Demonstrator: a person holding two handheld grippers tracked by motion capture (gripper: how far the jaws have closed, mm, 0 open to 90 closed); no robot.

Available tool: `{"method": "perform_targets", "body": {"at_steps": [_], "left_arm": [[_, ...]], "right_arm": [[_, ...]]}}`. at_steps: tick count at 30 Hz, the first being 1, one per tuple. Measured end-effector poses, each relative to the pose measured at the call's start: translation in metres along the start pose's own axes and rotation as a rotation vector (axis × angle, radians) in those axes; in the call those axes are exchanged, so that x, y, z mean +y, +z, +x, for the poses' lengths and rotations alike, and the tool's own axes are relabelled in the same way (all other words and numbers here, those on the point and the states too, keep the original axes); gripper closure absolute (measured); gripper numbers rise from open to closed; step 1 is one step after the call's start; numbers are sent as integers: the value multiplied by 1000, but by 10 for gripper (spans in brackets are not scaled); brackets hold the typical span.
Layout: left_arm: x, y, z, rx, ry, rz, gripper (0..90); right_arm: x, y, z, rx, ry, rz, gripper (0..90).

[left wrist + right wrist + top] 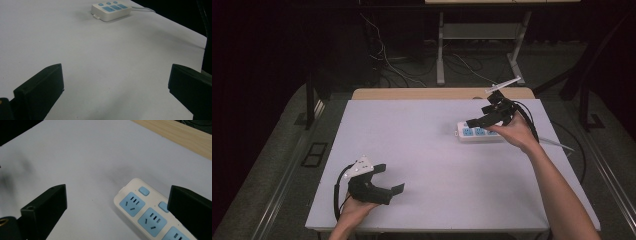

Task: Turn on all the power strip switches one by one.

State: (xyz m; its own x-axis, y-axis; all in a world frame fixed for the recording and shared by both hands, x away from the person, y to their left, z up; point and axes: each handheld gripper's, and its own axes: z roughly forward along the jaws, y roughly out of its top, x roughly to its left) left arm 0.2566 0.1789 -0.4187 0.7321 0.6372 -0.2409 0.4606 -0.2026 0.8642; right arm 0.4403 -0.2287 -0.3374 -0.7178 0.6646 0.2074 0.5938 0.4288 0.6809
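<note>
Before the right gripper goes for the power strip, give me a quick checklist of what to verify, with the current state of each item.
1. Right gripper open: ok, its fingers stand wide apart.
2. Right gripper near the power strip: ok, it hovers above it; contact cannot tell.
3. Power strip lying flat, sockets up: ok in the right gripper view.
4. Sockets free of plugs: ok for the three in the right gripper view; the rest cannot tell.
5. Left gripper out of the way: ok, open and low over the table at the near left.
6. Strip's cord unsnagged: cannot tell; it runs off the right edge.
</note>
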Motion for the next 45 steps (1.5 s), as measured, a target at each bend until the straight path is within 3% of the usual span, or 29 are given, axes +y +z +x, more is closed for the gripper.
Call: {"method": "perform_targets", "body": {"at_steps": [12,13,16,17,19,25,26,27,33,35,40,45], "left_arm": [[0,0,1,-3,6,5,0],[0,0,1,-3,7,5,0],[0,0,1,-3,8,4,0],[0,0,1,-3,6,3,0],[0,0,1,-3,5,3,0],[0,0,1,-1,3,4,0],[0,0,1,0,4,5,0],[0,0,1,0,5,6,0],[0,0,2,-1,6,8,0],[0,0,2,0,6,9,0],[0,0,2,-2,5,9,0],[0,1,2,-5,8,11,0]], "right_arm": [[15,22,-3,-13,-16,41,24],[18,24,-4,-8,-28,45,136],[20,25,-5,-23,-31,37,176],[21,27,-8,-30,-32,38,264],[21,28,-12,-51,-18,35,344],[17,36,-22,-81,6,42,535],[17,36,-22,-81,6,42,535],[16,38,-25,-88,13,39,607],[14,44,-31,-84,18,52,736],[12,47,-34,-77,24,50,830],[11,52,-37,-83,18,62,897],[7,61,-41,-69,33,76,897]]}}
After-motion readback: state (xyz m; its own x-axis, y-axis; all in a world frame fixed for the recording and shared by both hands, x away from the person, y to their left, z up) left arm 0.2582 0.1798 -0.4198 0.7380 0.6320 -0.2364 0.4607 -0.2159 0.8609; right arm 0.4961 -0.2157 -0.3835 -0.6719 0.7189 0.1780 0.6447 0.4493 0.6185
